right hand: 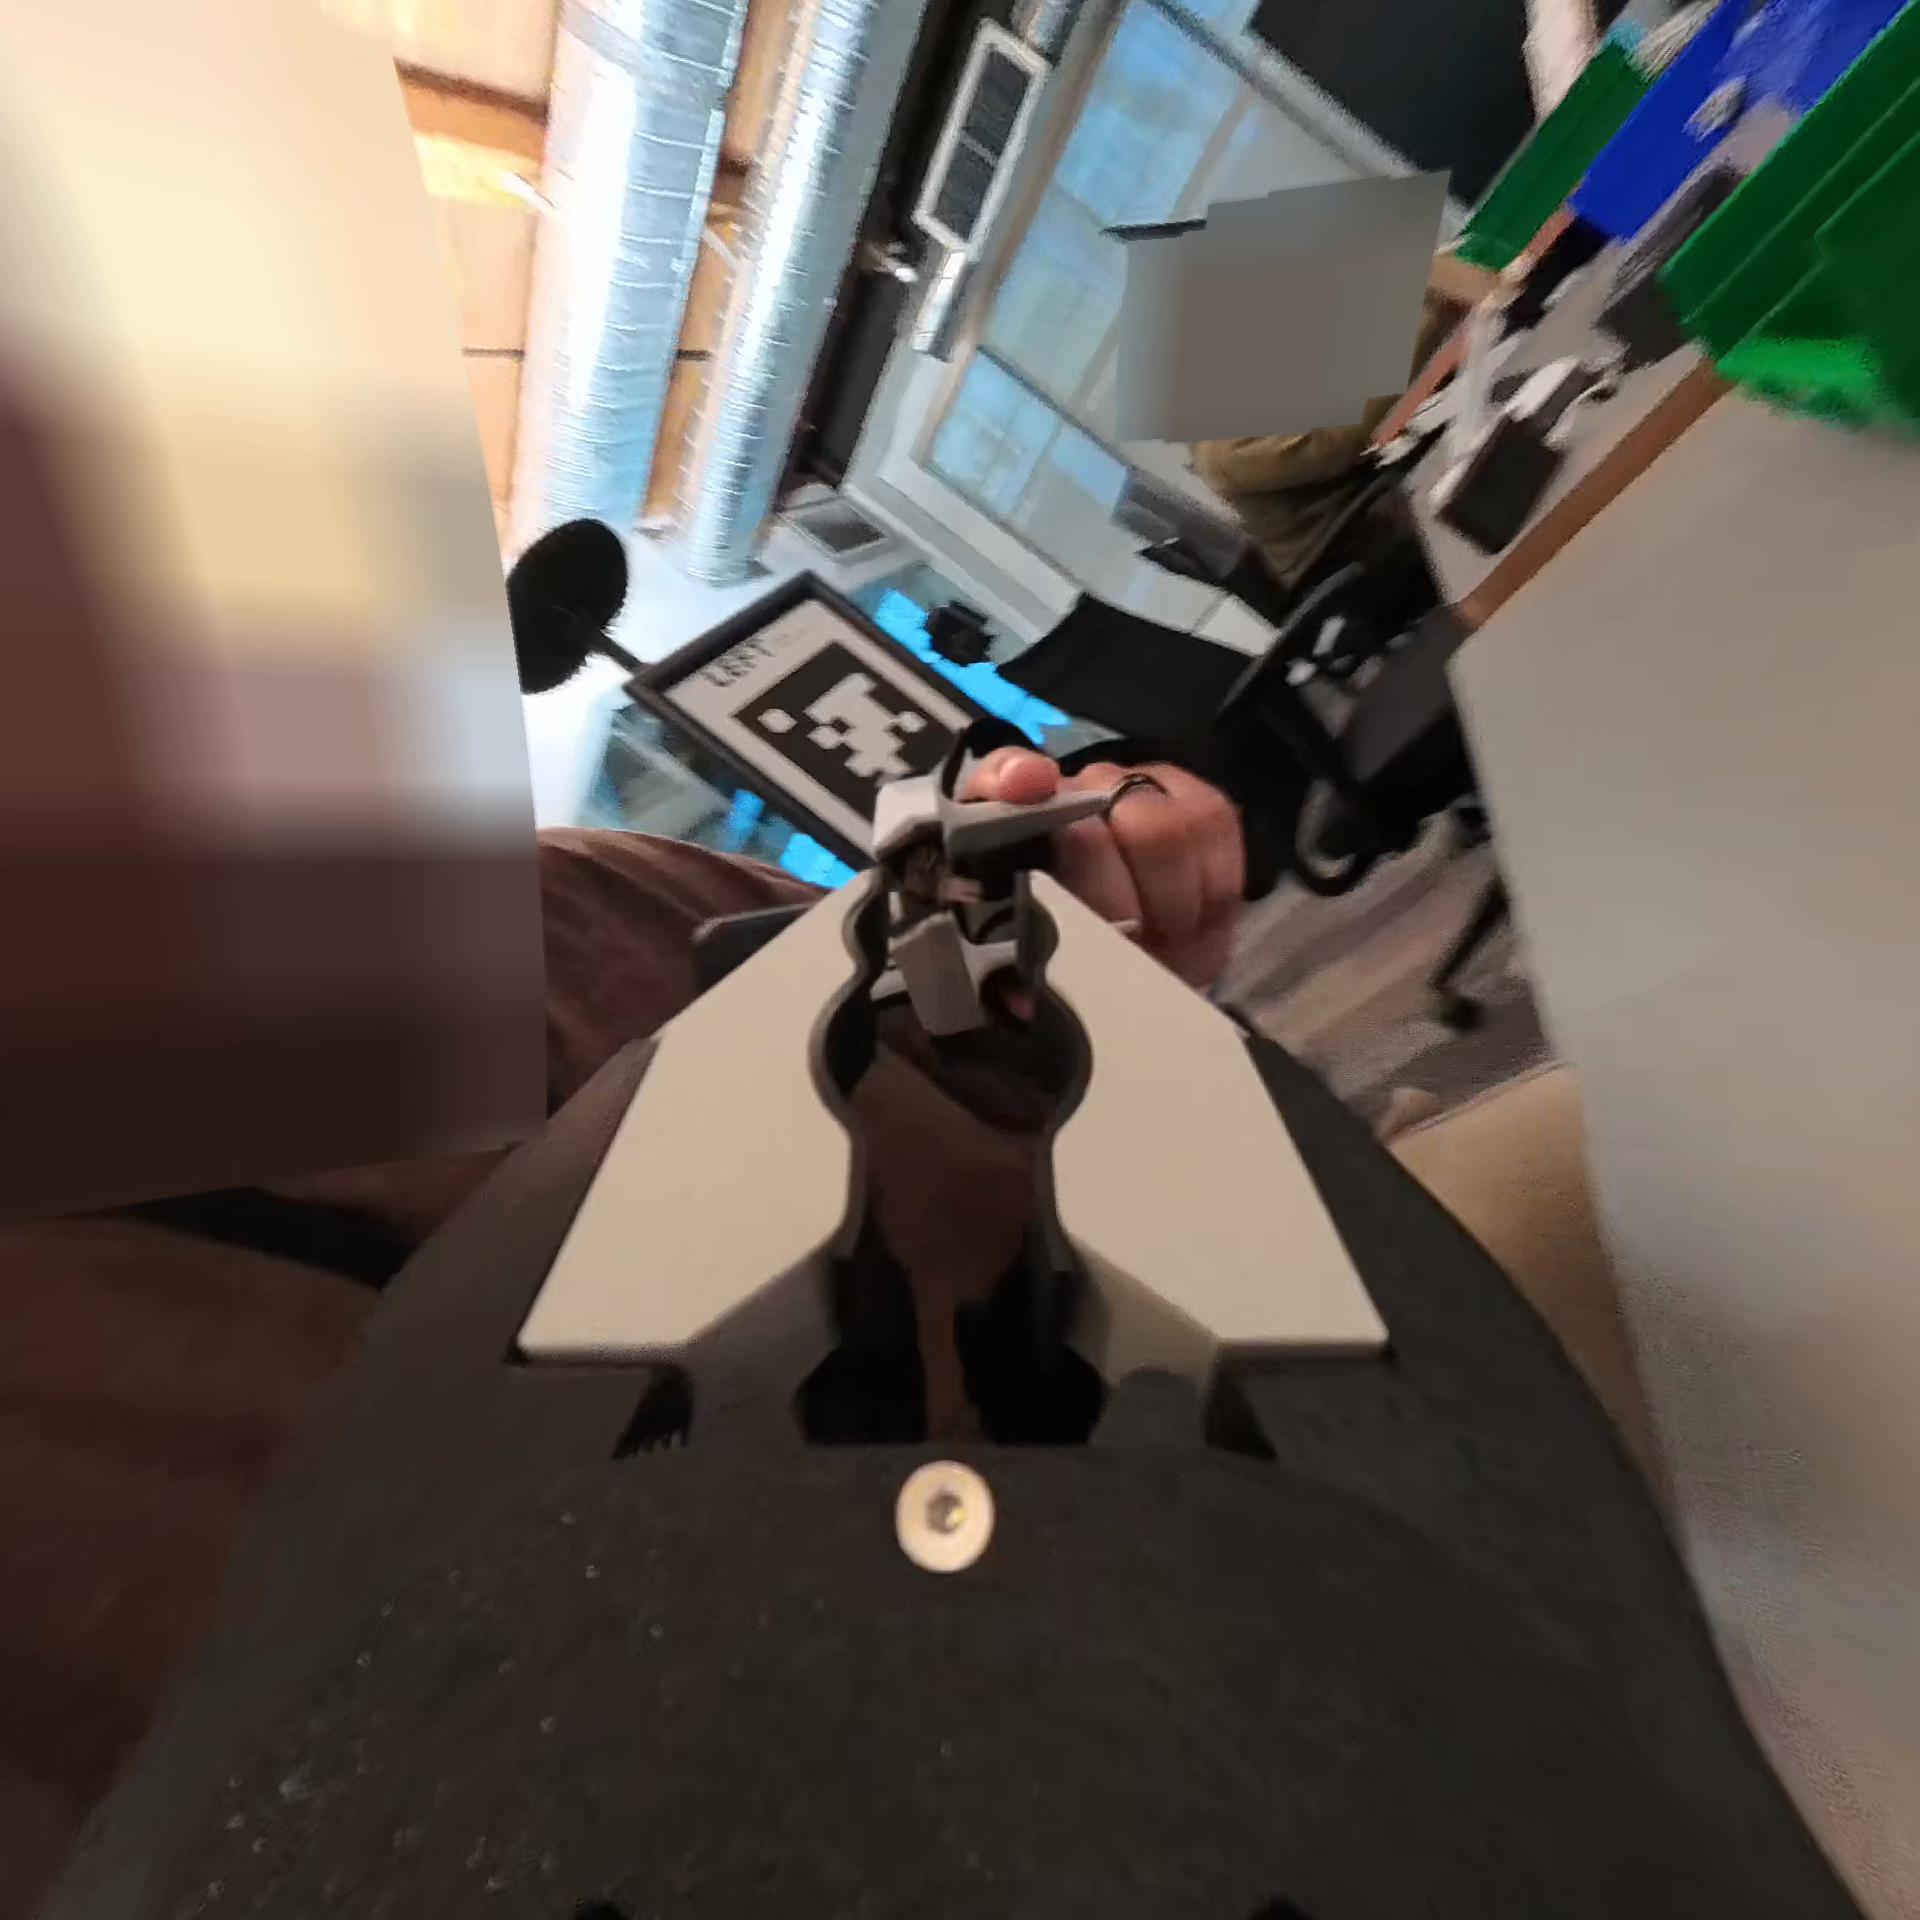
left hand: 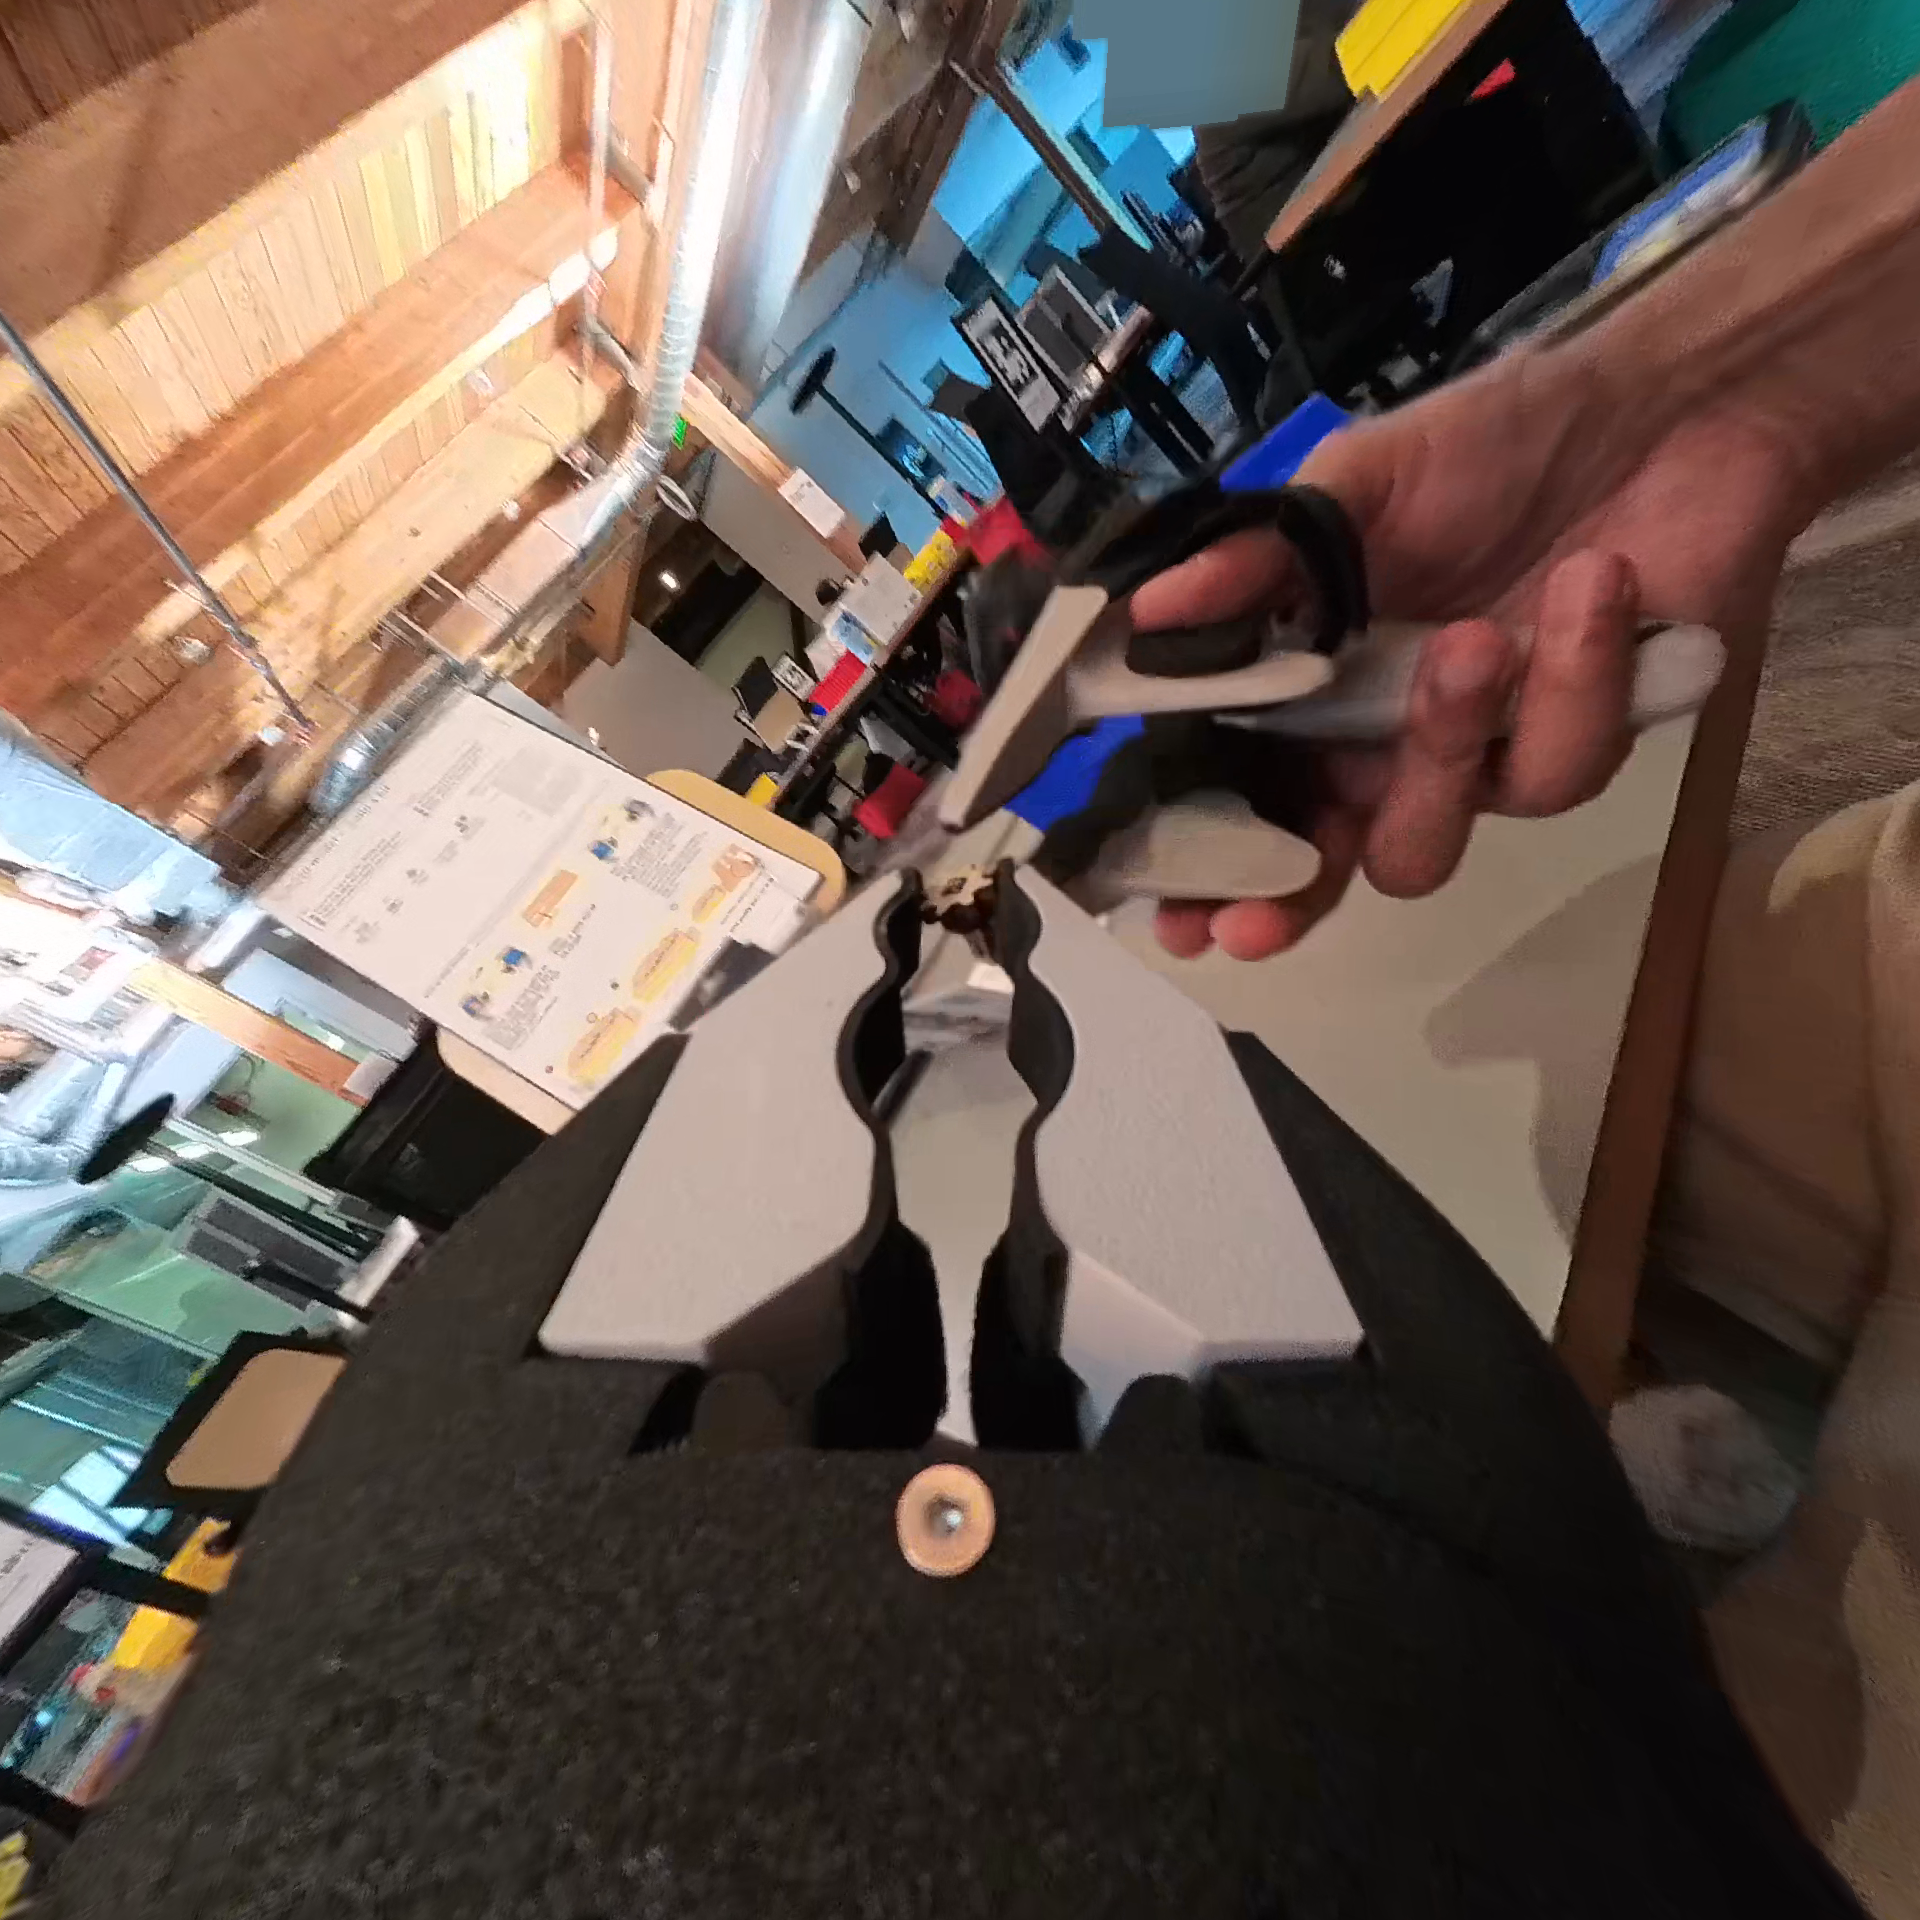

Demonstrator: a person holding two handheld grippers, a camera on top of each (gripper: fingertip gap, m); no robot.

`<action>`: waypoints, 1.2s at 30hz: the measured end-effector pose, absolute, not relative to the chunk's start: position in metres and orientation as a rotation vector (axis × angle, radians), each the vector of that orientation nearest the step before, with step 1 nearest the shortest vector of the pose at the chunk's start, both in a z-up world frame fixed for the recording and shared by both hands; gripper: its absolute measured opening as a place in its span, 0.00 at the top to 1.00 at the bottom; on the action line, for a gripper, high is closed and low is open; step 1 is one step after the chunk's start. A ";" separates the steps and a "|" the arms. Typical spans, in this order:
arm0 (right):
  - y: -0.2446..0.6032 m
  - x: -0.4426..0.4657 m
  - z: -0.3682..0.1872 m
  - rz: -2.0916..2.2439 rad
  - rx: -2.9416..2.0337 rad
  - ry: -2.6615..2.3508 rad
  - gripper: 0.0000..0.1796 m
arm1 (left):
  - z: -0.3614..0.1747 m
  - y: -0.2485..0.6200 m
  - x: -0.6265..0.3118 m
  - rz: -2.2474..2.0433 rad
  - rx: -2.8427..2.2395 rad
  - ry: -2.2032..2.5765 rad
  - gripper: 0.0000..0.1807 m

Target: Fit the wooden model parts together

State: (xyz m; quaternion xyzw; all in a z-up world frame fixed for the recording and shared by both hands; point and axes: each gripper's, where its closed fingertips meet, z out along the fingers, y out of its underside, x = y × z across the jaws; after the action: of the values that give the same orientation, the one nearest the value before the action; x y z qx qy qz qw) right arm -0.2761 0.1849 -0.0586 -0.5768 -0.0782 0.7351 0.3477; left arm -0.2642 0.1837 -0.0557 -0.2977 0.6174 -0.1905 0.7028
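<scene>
In the left wrist view my left gripper [left hand: 958,902] is shut on a small, pale, notched wooden part [left hand: 954,896] with dark edges, held in the air. My right gripper [left hand: 979,836], held by a hand [left hand: 1507,644], comes in from the upper right and its tips meet that part. In the right wrist view my right gripper [right hand: 951,896] is closed around a small brown wooden part [right hand: 923,871]. The left gripper's grey fingers [right hand: 940,977] reach in between its tips. The parts are small and blurred, and how they join is hidden.
A printed instruction sheet [left hand: 540,894] lies on a board at the left. A white table [left hand: 1403,1039] with a wooden edge lies below the grippers. Beyond are a black-and-white marker board [right hand: 831,727], an office chair [right hand: 1351,707] and green bins [right hand: 1818,260]. Left and right tips are no more than a few centimetres apart.
</scene>
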 end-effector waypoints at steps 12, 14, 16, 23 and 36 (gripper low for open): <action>0.182 -0.280 -0.065 1.962 -1.490 -0.221 0.85 | -0.055 0.177 -0.266 -0.418 -0.615 1.359 0.94; 0.179 -0.283 -0.067 1.965 -1.503 -0.248 0.84 | -0.055 0.178 -0.265 -0.423 -0.623 1.361 0.94; 0.177 -0.285 -0.063 1.979 -1.484 -0.262 0.84 | -0.057 0.177 -0.265 -0.431 -0.622 1.372 0.94; 0.176 -0.284 -0.063 1.986 -1.480 -0.260 0.92 | -0.060 0.177 -0.264 -0.423 -0.617 1.381 0.94; 0.180 -0.284 -0.064 1.861 -1.536 -0.308 1.00 | -0.062 0.175 -0.265 -0.550 -0.653 1.355 0.94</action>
State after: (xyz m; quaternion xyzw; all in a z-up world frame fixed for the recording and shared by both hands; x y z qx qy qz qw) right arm -0.2844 0.1798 -0.0642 -0.5921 -0.1187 0.7174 0.3472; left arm -0.2649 0.1749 -0.0625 -0.2928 0.6073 -0.2464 0.6963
